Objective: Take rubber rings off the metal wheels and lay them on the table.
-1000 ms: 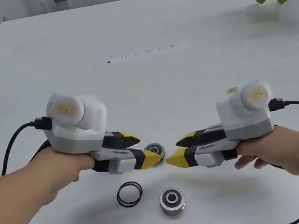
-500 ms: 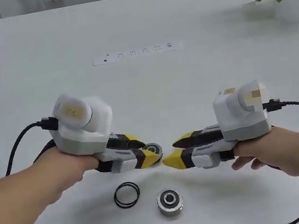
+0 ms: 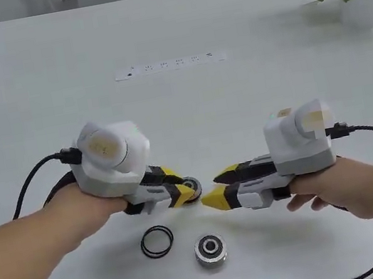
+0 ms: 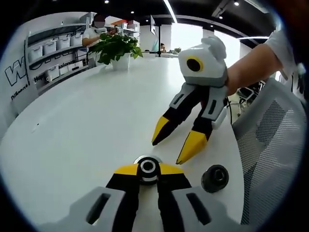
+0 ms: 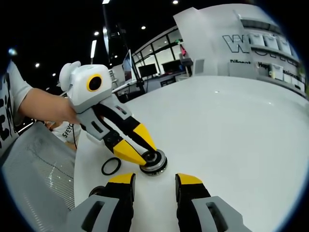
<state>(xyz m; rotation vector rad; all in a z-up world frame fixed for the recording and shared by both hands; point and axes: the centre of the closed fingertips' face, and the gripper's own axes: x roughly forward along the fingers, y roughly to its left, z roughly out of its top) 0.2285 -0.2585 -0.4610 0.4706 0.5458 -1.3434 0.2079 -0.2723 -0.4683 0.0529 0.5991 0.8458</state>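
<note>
1. Left gripper: the jaws are closed on a metal wheel, held low and close to the tabletop. A dark band round the wheel's rim looks like a rubber ring. Risk: the pinch bears on a round edge, so a sideways pull may twist the wheel or pop it free.
2. Loose rubber rings lie on the tabletop just below the left gripper. Risk: a dropped wheel may scatter them.
3. Second wheel lies near the rings, not touching them. Risk: it rolls if knocked.
4. Right gripper: the jaws are spread and empty, tips just beside the held wheel. Risk: closing on metal instead of rubber, or fouling the left tips, leaves the ring on.
</note>
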